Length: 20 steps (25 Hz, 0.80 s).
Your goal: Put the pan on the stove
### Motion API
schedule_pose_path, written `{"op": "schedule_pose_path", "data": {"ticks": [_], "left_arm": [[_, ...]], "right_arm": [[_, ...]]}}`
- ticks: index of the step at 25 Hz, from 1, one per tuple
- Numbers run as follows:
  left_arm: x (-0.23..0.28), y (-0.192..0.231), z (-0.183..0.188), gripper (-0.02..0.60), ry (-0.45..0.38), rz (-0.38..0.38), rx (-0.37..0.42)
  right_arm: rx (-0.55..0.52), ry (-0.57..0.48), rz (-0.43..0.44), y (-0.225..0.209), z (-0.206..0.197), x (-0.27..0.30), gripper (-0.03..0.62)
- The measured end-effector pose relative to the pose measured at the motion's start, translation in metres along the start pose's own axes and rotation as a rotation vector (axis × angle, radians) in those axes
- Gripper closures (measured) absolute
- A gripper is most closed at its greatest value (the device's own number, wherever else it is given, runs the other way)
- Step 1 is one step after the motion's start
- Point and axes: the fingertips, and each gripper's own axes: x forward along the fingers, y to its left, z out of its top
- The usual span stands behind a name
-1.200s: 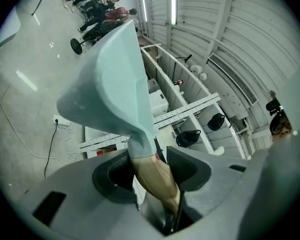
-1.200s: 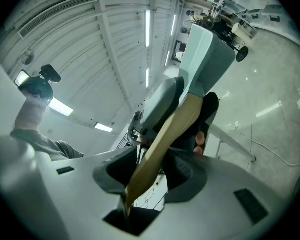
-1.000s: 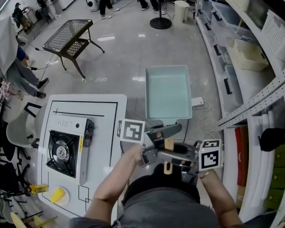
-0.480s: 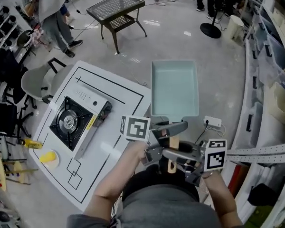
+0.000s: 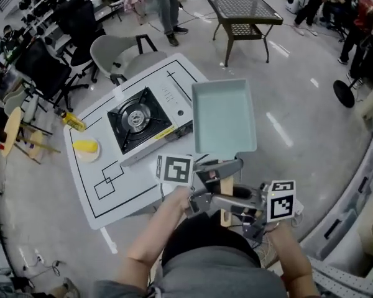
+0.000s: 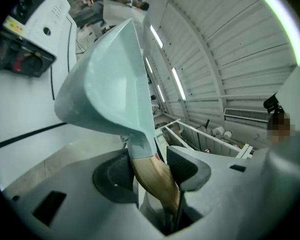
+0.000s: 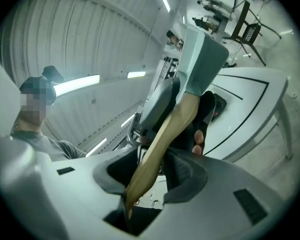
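1. The pan [image 5: 224, 117] is up in the air, not on the stove [image 5: 140, 120]. It hangs just off the stove's control-panel side, level, with its wooden handle [image 5: 224, 194] pointing back at me.
2. My left hand-held gripper [image 5: 216, 171] pinches the handle close to the pan. My right hand-held gripper [image 5: 229, 201] pinches it nearer the butt end. I judge that two grips spaced along one handle stop the long, front-heavy pan from dipping or twisting.
3. The stove sits on the white worktop [image 5: 112, 185] with its burner bare. On its far side from the pan lie a small plate with something yellow [image 5: 86, 146] and a little bottle [image 5: 73, 121], well clear of my path.
4. Only the head view shows how pan and stove stand to each other: beside, not over the burner.
5. Only the left gripper view shows its pads closed on the wood just below the pan's neck, with the pan body looming ahead.
6. Only the right gripper view shows the handle running slantwise through its jaws, with the left one gripping further up.
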Motion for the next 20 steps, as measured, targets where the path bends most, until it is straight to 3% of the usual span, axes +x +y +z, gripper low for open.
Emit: {"op": "schedule_pose_path", "data": {"ticks": [4, 10, 20], "left_arm": [[-0.050, 0.015, 0.020, 0.405, -0.149, 0.113, -0.003], [-0.115, 0.027, 0.044, 0.405, -0.326, 0.160, -0.006], [-0.178, 0.061, 0.084, 0.405, -0.478, 0.223, -0.041]], "right_arm": [[0.017, 0.136, 0.095, 0.000, -0.004, 0.038, 0.437], [0.038, 0.275, 0.189, -0.004, -0.012, 0.091, 0.436], [0.072, 0.414, 0.248, -0.028, -0.003, 0.152, 0.436]]}}
